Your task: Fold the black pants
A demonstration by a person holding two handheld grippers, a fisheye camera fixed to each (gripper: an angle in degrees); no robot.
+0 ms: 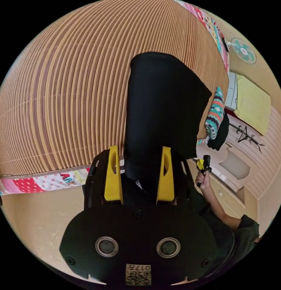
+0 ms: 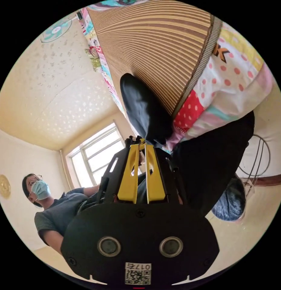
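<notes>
Black pants (image 1: 161, 111) are seen lying on a striped woven mat (image 1: 64, 99) that covers the bed, with their near end hanging over the mat's edge. In the left gripper view, the left gripper (image 1: 142, 157) is held with its yellow jaws wide apart on either side of that near end, and no pressing of the cloth can be made out. The right gripper (image 1: 204, 164) is observed beside the pants in a hand (image 1: 203, 180). In the right gripper view, its jaws are drawn almost together at the pants' edge; whether cloth is pinched cannot be told. A patterned sheet (image 2: 228, 87) is noted under the mat, and a fan (image 1: 243, 50) further off.
</notes>
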